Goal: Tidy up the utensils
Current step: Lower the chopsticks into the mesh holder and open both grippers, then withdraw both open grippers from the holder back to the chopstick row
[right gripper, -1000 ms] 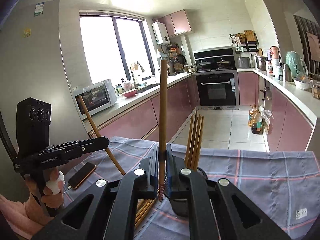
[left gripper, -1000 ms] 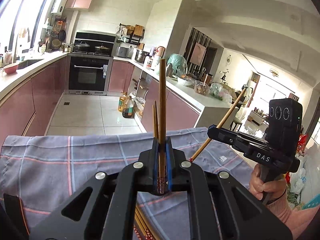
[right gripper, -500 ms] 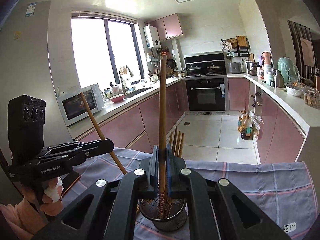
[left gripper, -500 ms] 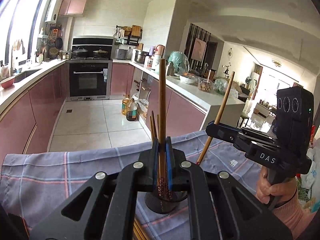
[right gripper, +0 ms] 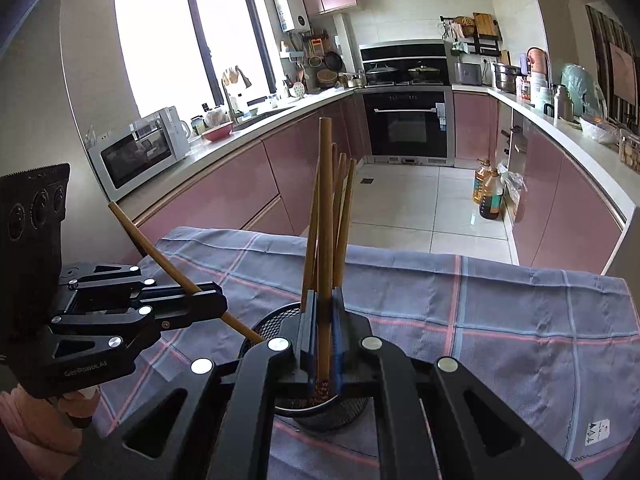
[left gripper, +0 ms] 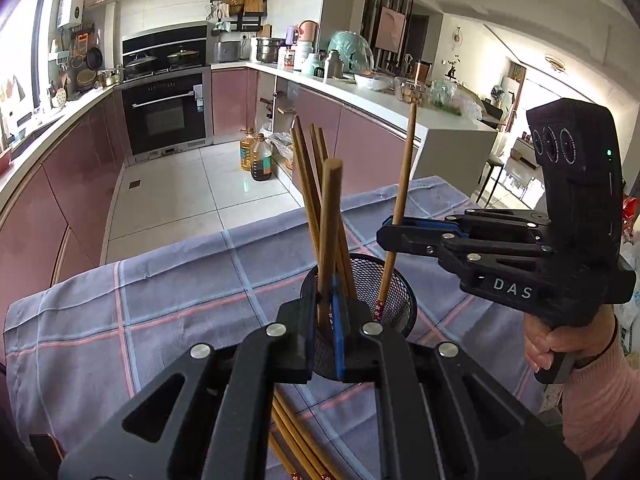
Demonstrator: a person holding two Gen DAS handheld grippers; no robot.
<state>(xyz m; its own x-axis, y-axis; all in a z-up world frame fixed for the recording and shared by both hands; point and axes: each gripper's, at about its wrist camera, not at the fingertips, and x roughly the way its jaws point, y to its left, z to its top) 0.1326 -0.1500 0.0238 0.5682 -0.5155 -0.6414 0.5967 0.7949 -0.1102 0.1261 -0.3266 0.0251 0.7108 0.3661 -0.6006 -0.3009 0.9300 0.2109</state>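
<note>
Each claw was clamped on one chopstick: the left claw (left gripper: 328, 312) on its chopstick (left gripper: 329, 216), the right claw (right gripper: 324, 344) on another chopstick (right gripper: 326, 216), both above the mesh holder (left gripper: 394, 300) on the cloth-covered desk (left gripper: 160, 300), where more chopsticks (left gripper: 308, 168) stood.

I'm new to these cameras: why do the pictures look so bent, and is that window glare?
Left wrist view: fisheye curves the counter, corners go black, the window washes out at the left edge. Right wrist view: the window is blown white, the microwave bulges, near tool parts are dark.
</note>
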